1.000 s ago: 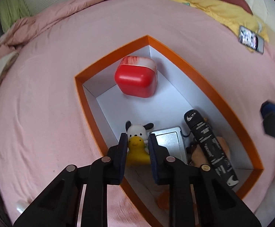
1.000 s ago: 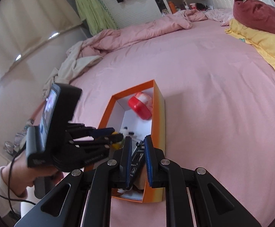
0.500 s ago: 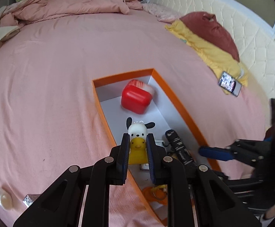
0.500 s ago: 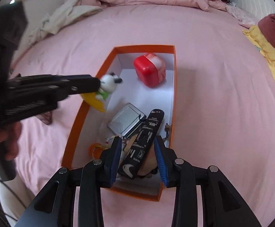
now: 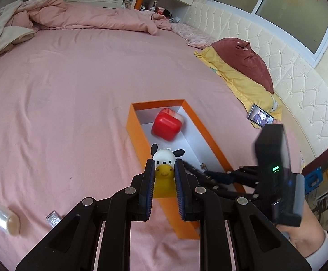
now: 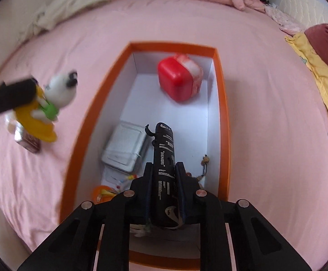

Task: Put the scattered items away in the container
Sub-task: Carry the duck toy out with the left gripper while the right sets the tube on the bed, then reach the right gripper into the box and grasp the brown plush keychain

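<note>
While the left fingers [image 5: 164, 169] pinch the toy [image 5: 164, 164], the right fingers [image 6: 164, 169] are closing around the black tube [image 6: 164, 158].

Both wrist cameras look steeply down along their fingers at the bed [image 5: 62, 103]; both views share the orange box [image 5: 139, 140] [image 6: 222, 103], the right one closer.

- I count 1 orange box [image 6: 221, 103] on the bed.
- In it: 1 red case [image 6: 177, 80], 1 grey flat case [image 6: 125, 146], 1 black sneaker tube [image 6: 164, 158], 1 small orange item [image 6: 100, 193], 1 beaded charm [image 6: 204, 164].
- 1 dog figure [image 5: 164, 169], outside the box.
- On the bed: 1 clear tape roll [image 5: 4, 219], 1 foil packet [image 5: 53, 218], 1 phone [image 5: 261, 118].
- 2 pillows: 1 maroon [image 5: 247, 65], 1 yellow [image 5: 238, 83].
</note>
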`<action>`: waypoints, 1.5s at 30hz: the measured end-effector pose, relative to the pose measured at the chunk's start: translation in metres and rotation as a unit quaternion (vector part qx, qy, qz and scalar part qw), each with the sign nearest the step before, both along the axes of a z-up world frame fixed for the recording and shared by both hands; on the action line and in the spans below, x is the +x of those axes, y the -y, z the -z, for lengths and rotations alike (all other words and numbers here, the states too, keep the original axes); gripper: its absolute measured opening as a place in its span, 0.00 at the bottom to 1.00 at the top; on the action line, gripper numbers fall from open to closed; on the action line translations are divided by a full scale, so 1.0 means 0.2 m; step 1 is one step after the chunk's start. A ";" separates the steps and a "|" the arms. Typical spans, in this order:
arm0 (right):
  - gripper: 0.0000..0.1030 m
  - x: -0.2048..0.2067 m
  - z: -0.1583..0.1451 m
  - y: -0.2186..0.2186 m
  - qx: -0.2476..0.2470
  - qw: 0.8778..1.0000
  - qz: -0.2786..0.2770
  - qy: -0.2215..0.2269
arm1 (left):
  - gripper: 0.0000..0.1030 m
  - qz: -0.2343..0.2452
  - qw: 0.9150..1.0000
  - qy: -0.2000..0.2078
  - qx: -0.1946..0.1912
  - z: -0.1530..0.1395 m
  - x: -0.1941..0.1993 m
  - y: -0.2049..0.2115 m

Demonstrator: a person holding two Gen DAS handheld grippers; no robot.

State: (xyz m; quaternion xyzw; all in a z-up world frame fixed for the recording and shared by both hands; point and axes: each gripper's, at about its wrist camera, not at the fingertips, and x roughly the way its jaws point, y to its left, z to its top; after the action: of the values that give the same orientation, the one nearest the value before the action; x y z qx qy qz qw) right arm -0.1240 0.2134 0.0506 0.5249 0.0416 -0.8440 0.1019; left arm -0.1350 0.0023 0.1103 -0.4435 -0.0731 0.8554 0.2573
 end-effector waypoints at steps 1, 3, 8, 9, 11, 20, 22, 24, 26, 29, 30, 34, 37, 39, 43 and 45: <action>0.17 0.02 -0.02 -0.01 -0.012 1.000 0.002 -0.010 | 0.18 -0.003 1.000 0.001 0.001 0.01 0.00 0.01; 0.17 0.05 -0.05 -0.03 -0.037 0.999 0.007 -0.028 | 0.18 -0.010 1.000 0.002 0.010 0.01 0.00 0.05; 0.17 0.08 -0.15 -0.03 -0.112 0.992 0.010 -0.057 | 0.18 -0.035 0.999 -0.003 0.022 0.00 0.03 0.19; 0.17 0.09 -0.17 -0.01 -0.123 0.991 0.008 -0.061 | 0.18 -0.043 0.999 -0.003 0.024 -0.01 0.04 0.23; 0.17 0.10 -0.21 0.07 -0.150 0.987 -0.006 -0.065 | 0.18 -0.060 0.998 -0.005 0.026 -0.01 0.05 0.31; 0.18 0.08 -0.17 0.54 -0.172 0.983 -0.056 -0.031 | 0.18 -0.137 0.990 -0.007 -0.007 0.01 0.04 0.67; 0.18 0.11 -0.12 0.63 -0.162 0.984 -0.064 -0.020 | 0.18 -0.151 0.988 -0.005 -0.019 0.04 -0.01 0.71; 0.18 0.13 -0.08 0.69 -0.145 0.987 -0.065 -0.015 | 0.18 -0.164 0.986 -0.002 -0.032 0.07 -0.05 0.75; 0.18 0.15 -0.01 0.74 -0.116 0.992 -0.050 -0.009 | 0.18 -0.174 0.984 0.011 -0.038 0.12 -0.10 0.77; 0.18 0.15 0.09 0.76 -0.089 0.995 -0.039 0.001 | 0.18 -0.181 0.981 0.026 -0.057 0.21 -0.17 0.79; 0.18 0.16 0.12 0.76 -0.085 0.996 -0.039 0.003 | 0.18 -0.181 0.981 0.031 -0.068 0.24 -0.19 0.78; 0.36 0.21 0.15 0.74 -0.083 0.995 -0.050 -0.013 | 0.22 -0.188 0.976 0.014 -0.111 0.28 -0.19 0.79; 0.59 0.27 0.08 0.70 -0.086 0.993 -0.063 -0.058 | 0.41 -0.201 0.972 -0.028 -0.122 0.23 -0.14 0.82; 0.59 0.30 0.03 0.68 -0.094 0.990 -0.070 -0.082 | 0.50 -0.209 0.970 -0.046 -0.118 0.19 -0.12 0.83; 0.59 0.33 -0.07 0.60 -0.117 0.984 -0.074 -0.115 | 0.51 -0.218 0.969 -0.052 -0.103 0.14 -0.09 0.83; 0.59 0.32 -0.12 0.55 -0.124 0.982 -0.068 -0.122 | 0.51 -0.213 0.971 -0.056 -0.089 0.11 -0.08 0.81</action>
State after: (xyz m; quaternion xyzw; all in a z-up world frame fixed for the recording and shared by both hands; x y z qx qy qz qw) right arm -0.0608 0.1036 0.0739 0.3973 -0.0158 -0.8913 0.2180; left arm -0.1509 -0.1607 0.0874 -0.3903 -0.0751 0.9171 0.0323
